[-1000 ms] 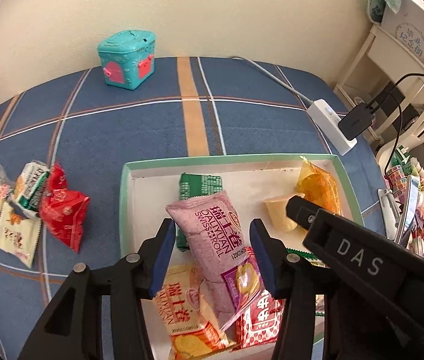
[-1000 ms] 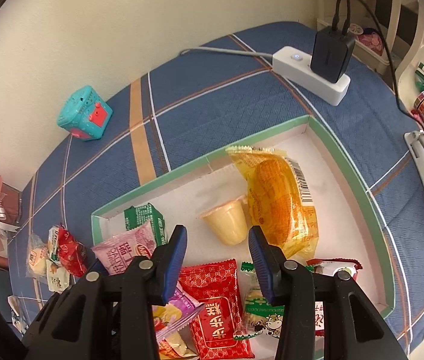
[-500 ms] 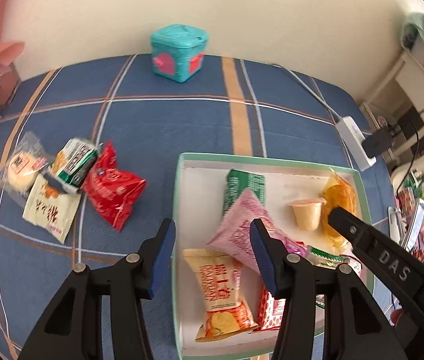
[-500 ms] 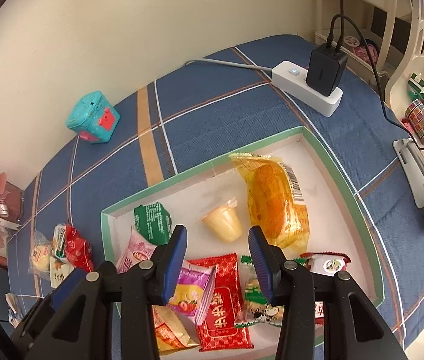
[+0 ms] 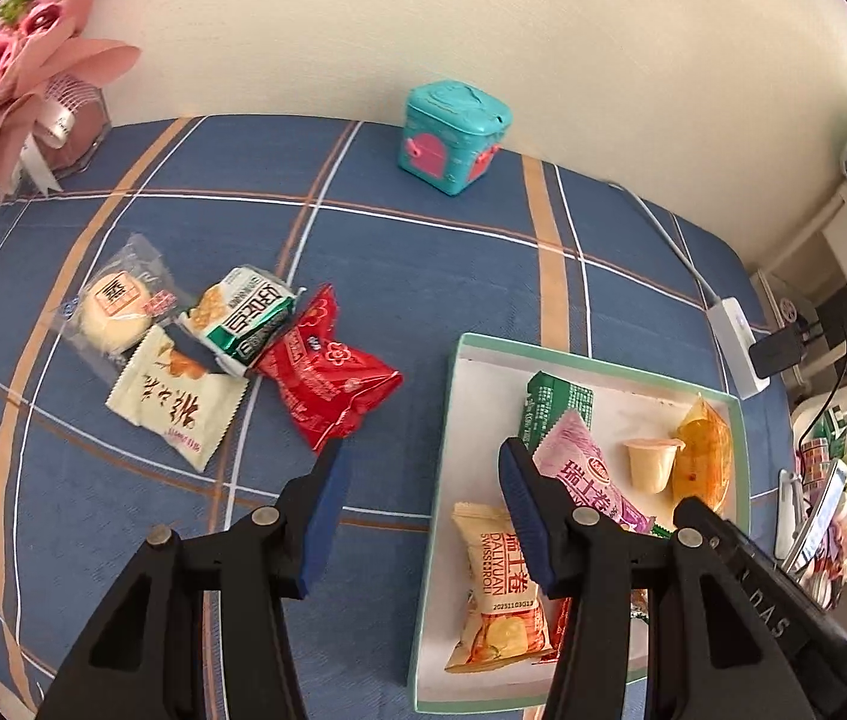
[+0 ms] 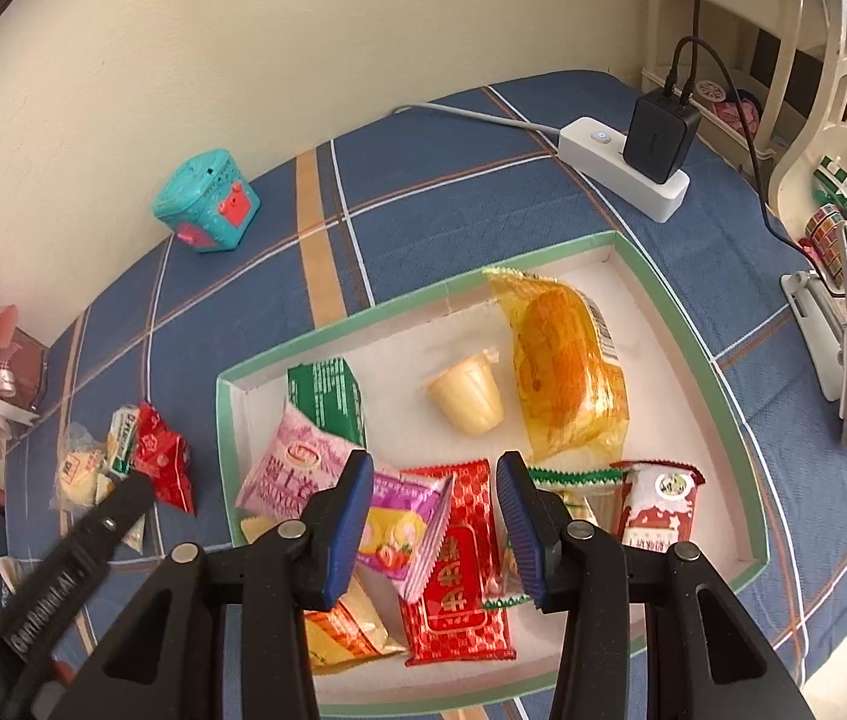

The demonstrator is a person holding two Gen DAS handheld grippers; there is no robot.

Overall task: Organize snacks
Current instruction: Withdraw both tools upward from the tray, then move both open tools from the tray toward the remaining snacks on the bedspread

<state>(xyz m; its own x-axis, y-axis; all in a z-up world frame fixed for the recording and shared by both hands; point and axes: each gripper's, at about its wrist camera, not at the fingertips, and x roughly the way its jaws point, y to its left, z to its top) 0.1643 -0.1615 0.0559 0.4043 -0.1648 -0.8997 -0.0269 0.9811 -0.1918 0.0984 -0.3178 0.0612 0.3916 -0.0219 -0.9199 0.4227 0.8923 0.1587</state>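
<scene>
left gripper (image 5: 420, 501), black with blue pads: jaws spread, nothing between them, hanging over the blue plaid cloth (image 5: 423, 276) at the left edge of the shallow white tray with a green rim (image 5: 600, 363). right gripper (image 6: 434, 519): jaws likewise apart and empty, above the tray's contents. in the tray: pink swiss-roll packet (image 6: 294, 471), dark green packet (image 6: 324, 396), small cream jelly cup (image 6: 468, 399) lying on its side, clear orange bread bag (image 6: 567, 366), red patterned packet (image 6: 459, 570), yellow swiss-roll packet (image 5: 501, 588). outside the tray, clustered on the cloth to its left: red crinkled packet (image 5: 330, 369), green-and-white cracker packet (image 5: 243, 312), cream packet (image 5: 174, 402), clear-wrapped round cake (image 5: 114, 306). teal toy box (image 5: 453, 135) near the wall.
</scene>
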